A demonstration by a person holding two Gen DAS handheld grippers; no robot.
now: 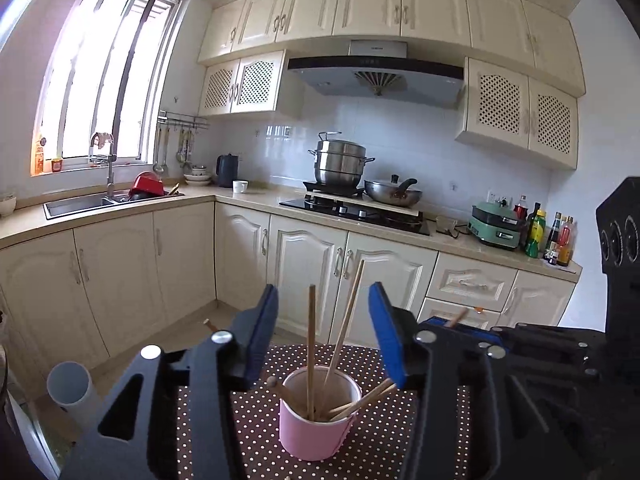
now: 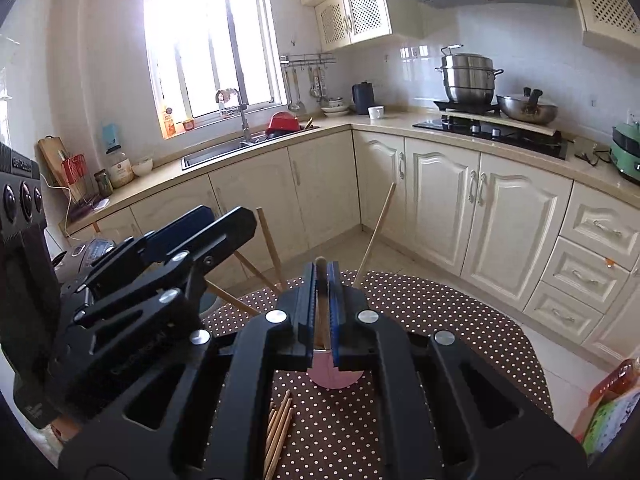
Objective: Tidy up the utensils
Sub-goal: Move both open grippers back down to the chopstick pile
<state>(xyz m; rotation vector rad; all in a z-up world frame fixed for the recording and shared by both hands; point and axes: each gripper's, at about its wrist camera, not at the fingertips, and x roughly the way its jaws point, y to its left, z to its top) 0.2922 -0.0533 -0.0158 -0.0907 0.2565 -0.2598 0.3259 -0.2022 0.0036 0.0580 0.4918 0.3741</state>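
My left gripper (image 1: 324, 332) has its fingers spread wide on either side of the pink cup (image 1: 318, 420), which stands on the dotted surface (image 1: 376, 440) with several chopsticks (image 1: 311, 344) leaning in it. My right gripper (image 2: 322, 312) pinches one chopstick (image 2: 321, 300) just above that cup, and loose chopsticks (image 2: 280, 432) lie just beside the cup.

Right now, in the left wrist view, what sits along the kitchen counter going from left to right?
Sink → red pot → stacked bowls → black kettle → white mug → steel steamer pot → wok → green electric cooker → sauce bottles.
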